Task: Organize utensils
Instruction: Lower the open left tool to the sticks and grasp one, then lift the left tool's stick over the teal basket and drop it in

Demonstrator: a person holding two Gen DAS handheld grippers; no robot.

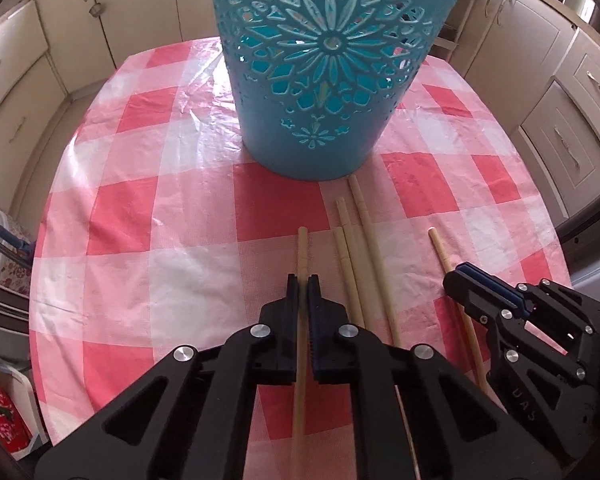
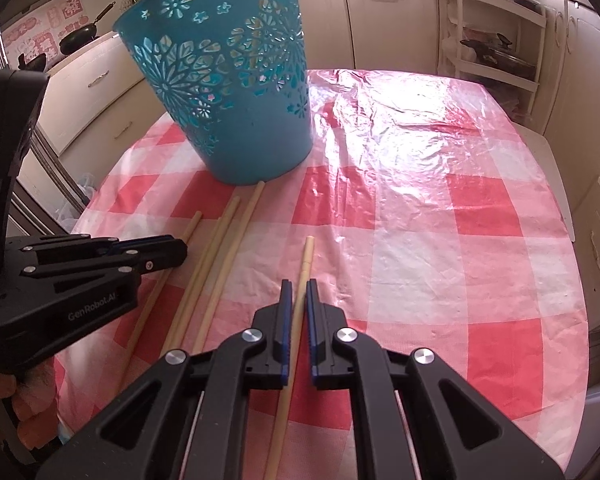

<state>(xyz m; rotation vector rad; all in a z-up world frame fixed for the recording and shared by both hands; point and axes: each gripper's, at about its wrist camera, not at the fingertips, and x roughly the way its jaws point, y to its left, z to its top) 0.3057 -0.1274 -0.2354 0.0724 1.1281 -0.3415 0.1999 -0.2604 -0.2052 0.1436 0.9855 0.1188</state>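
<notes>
We find both grippers closed on chopsticks that lie on the checked tablecloth (image 2: 440,208): the left gripper (image 1: 303,280) has its jaws pinched narrow on the leftmost chopstick (image 1: 303,248), and the right gripper (image 2: 297,284) is clamped likewise on the rightmost chopstick (image 2: 307,256). Three loose chopsticks (image 1: 360,240) lie between them, their far ends near the foot of the blue perforated bin (image 1: 320,80), which stands upright further back on the table. We judge the step in hand to be lifting the two gripped sticks for deposit in the bin. To do it well, each stick should rise level, clear the loose ones, then tip end-down over the rim; each grip sits toward the far end, so the long near length may swing. The bin's rim is cut off in the left view and its inside is hidden in both. The near ends of all sticks are masked by the gripper bodies, and we cannot confirm whether either gripped stick has left the cloth.
</notes>
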